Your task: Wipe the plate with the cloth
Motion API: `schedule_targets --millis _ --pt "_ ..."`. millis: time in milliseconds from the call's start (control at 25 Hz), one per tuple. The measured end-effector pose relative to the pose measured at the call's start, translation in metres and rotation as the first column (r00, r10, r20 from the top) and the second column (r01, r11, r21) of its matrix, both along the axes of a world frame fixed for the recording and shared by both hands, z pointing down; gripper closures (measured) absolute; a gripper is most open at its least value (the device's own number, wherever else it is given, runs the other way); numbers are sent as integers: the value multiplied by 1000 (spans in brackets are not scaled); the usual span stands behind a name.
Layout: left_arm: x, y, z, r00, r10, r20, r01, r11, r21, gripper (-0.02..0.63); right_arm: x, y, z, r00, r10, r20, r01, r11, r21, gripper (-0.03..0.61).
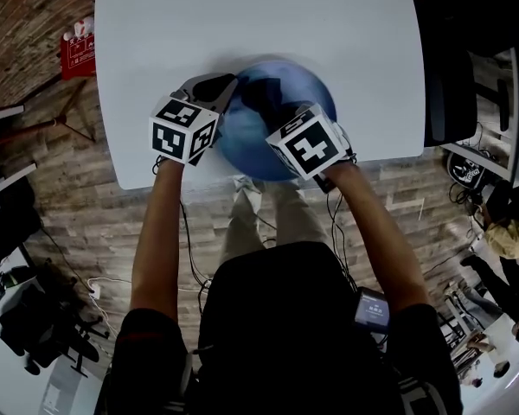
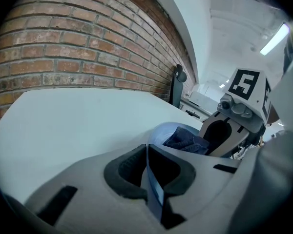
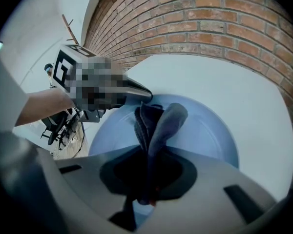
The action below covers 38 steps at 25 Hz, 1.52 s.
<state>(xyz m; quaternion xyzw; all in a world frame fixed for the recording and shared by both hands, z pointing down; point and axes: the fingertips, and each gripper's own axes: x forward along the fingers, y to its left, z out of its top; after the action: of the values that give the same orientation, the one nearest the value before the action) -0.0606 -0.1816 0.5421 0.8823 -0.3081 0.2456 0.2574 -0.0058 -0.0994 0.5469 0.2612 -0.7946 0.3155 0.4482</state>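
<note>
Table (image 1: 259, 33): white top with rounded corners.
Plate (image 3: 210, 135): blue, at the table's near edge. I cannot tell whether it is lifted or resting.
Left gripper (image 2: 147, 172): jaws clamped on the plate's rim.
Right gripper (image 3: 149, 177): jaws pinching the cloth (image 3: 158, 123), held over the plate.
Cloth: dark blue, bunched against the plate's inner face.

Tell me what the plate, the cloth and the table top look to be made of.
The plate is pale blue and smooth, with a soft even sheen and a thin rim: plastic or glazed ceramic, I cannot tell which. The cloth is dark blue fabric, shown by its limp folds and ribbed texture. The table top is white, flat and matte, likely laminate or painted board.
</note>
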Motion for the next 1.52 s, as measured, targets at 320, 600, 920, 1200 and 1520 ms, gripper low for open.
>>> schedule_targets --millis 320,600,920,1200,1520 --pt "-5 5 -3 998 -10 57 10 1000 -1 584 3 4 -6 1000 9 -17 -9 1000 -15 518" --pt "-11 9 -25 999 -31 29 30 999 20 584 10 5 -21 999 51 -12 -51 999 10 518" --pt "-15 29 -61 998 -53 -16 53 998 35 584 24 1 -45 990 138 -19 -136 986 94 518" --pt "-13 55 -88 997 -59 -41 62 996 61 586 21 5 -80 980 194 45 -198 965 171 518" --pt "-20 78 -136 996 -64 -62 71 990 122 594 12 13 -123 970 228 78 -241 933 268 518"
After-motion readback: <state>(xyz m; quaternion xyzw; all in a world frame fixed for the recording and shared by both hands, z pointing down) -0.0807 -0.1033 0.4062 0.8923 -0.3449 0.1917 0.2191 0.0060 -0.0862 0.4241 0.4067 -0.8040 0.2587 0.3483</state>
